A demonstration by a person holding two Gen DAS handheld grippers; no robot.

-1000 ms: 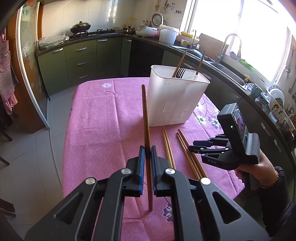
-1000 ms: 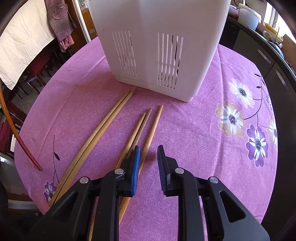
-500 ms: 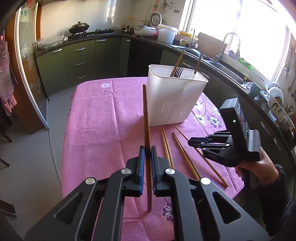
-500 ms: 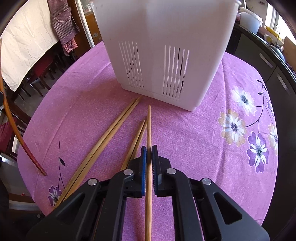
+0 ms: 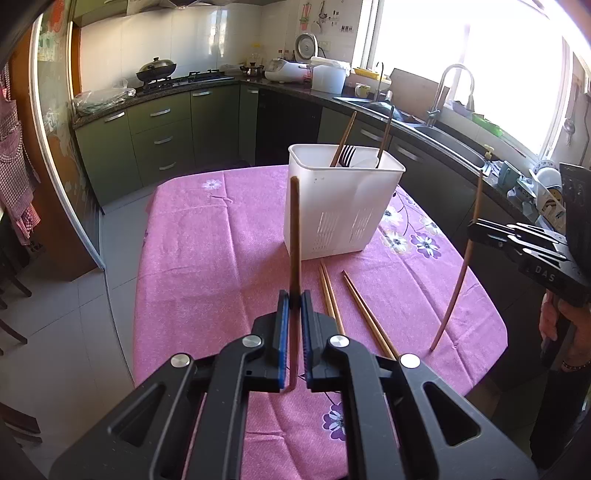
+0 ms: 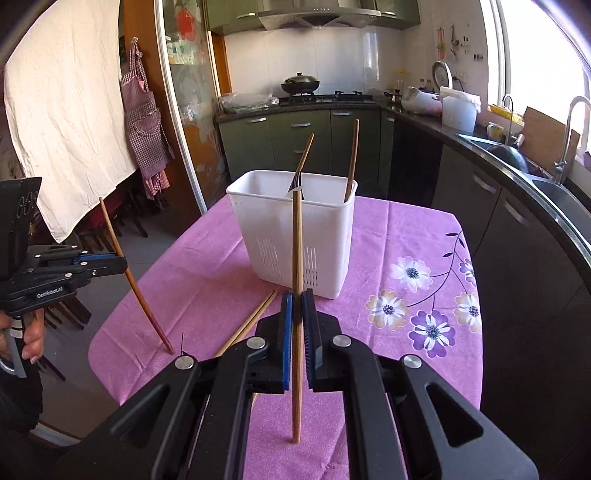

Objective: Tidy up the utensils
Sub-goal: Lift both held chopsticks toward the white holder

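Home kitchen. Green base cabinets (image 5: 162, 129) ran along two walls under dark countertop (image 6: 424, 118). Gas hob with lidded wok (image 6: 300, 83), range hood (image 6: 317, 14) above, white tiled wall. Sink with tall faucet (image 5: 452, 88) sat below bright window. Rice cooker (image 5: 286, 69) on counter. Checked apron (image 6: 144, 122) hung by door. Table wore pink floral cloth (image 5: 221, 251).

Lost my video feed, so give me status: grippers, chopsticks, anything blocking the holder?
Left gripper shut on dark chopstick. Right gripper shut on light chopstick, lifted. Loose chopsticks on tablecloth. White holder unobstructed.
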